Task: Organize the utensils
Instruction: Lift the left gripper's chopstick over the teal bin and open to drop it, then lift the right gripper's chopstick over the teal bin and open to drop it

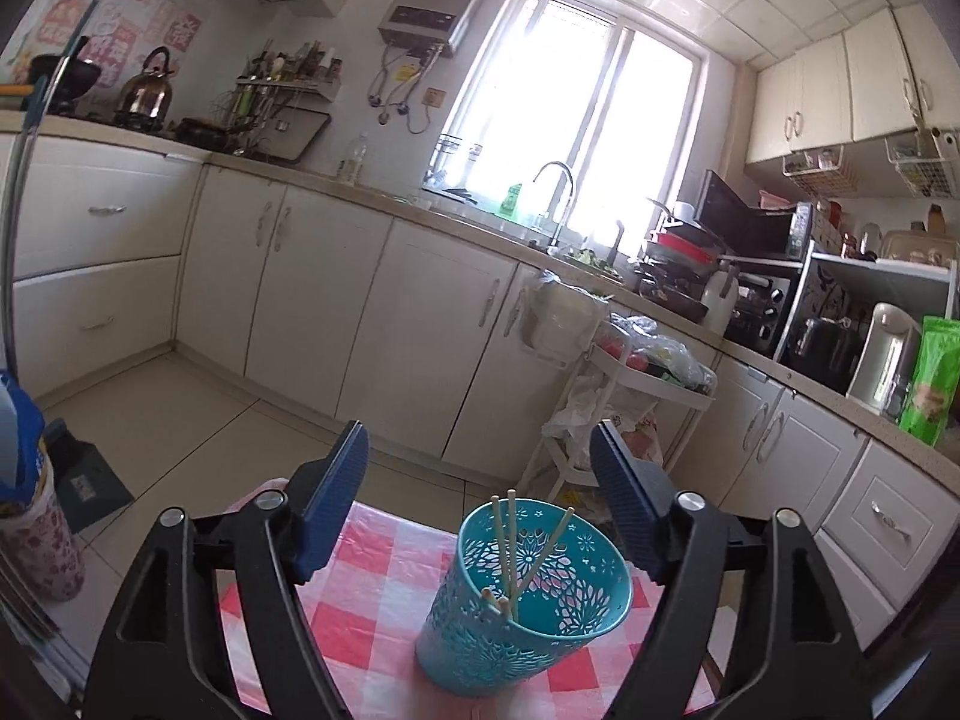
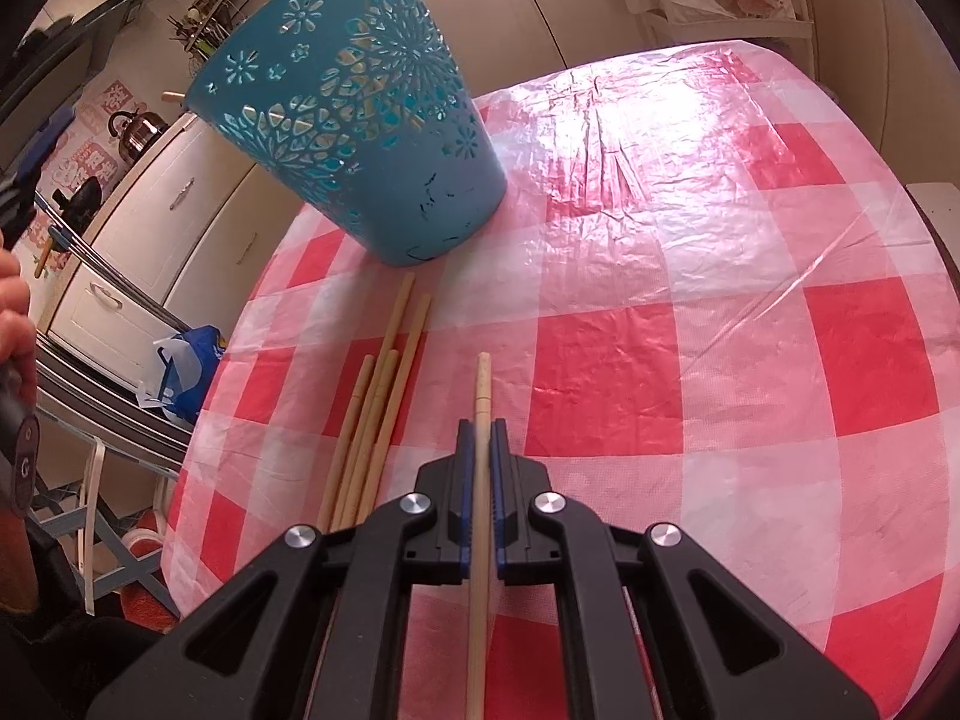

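A teal cut-out utensil holder (image 1: 528,594) stands on the red-and-white checked tablecloth (image 1: 372,576), with several wooden chopsticks (image 1: 510,540) leaning inside it. My left gripper (image 1: 480,450) is open, its jaws wide apart just behind and above the holder's rim, nothing between them. In the right wrist view my right gripper (image 2: 481,429) is shut on a single chopstick (image 2: 483,384), which sticks out past the tips low over the cloth (image 2: 720,300). Several loose chopsticks (image 2: 384,396) lie on the cloth to its left, just short of the holder (image 2: 360,102).
A person's hand (image 2: 15,312) holds the other gripper's handle at the left edge. A blue bag (image 2: 192,372) sits below the table's left edge. A white trolley (image 1: 648,372) with plastic bags stands by the cabinets beyond the table. A floral container (image 1: 36,540) is at the left.
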### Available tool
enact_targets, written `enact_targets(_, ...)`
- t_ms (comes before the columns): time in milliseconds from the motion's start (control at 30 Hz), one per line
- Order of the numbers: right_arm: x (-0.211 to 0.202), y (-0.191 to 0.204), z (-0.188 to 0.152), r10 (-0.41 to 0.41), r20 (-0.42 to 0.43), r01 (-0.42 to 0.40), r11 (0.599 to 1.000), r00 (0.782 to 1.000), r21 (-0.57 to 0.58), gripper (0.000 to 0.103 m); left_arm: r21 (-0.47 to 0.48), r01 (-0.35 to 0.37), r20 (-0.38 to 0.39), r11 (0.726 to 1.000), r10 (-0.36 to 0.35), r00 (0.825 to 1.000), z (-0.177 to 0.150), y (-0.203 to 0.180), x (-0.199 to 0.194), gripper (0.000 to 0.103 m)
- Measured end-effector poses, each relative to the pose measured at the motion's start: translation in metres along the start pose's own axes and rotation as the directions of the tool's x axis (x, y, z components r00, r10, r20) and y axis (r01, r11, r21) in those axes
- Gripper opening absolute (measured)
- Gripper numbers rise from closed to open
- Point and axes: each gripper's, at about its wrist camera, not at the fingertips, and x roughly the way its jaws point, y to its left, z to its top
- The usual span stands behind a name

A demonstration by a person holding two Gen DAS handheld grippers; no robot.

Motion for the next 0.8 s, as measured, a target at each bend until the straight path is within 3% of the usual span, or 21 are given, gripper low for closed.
enact_targets(333,-0.013,0.006,0.004,0.045,0.053,-0.046,0.999,0.998,0.017,0.006,-0.022,-0.025,-0.030,0.999,0.024,0.999,0.005,0.017,0.004,0.074)
enact_targets(500,-0.030,0.007,0.007,0.086,0.130,-0.090,0.996,0.988,0.022,0.006,-0.030,-0.031,-0.028,0.999,0.030,0.999,0.009,0.023,0.005,0.075)
enact_targets(633,-0.053,0.016,0.013,0.121,0.235,-0.123,0.992,0.964,-0.006,0.006,-0.055,-0.040,-0.032,0.998,0.038,0.999,0.012,0.029,0.006,0.075)
enact_targets(800,-0.101,0.037,0.028,0.183,0.393,-0.167,0.983,0.901,-0.077,0.006,-0.093,-0.044,-0.040,0.995,0.041,0.998,0.016,0.041,0.007,0.075)
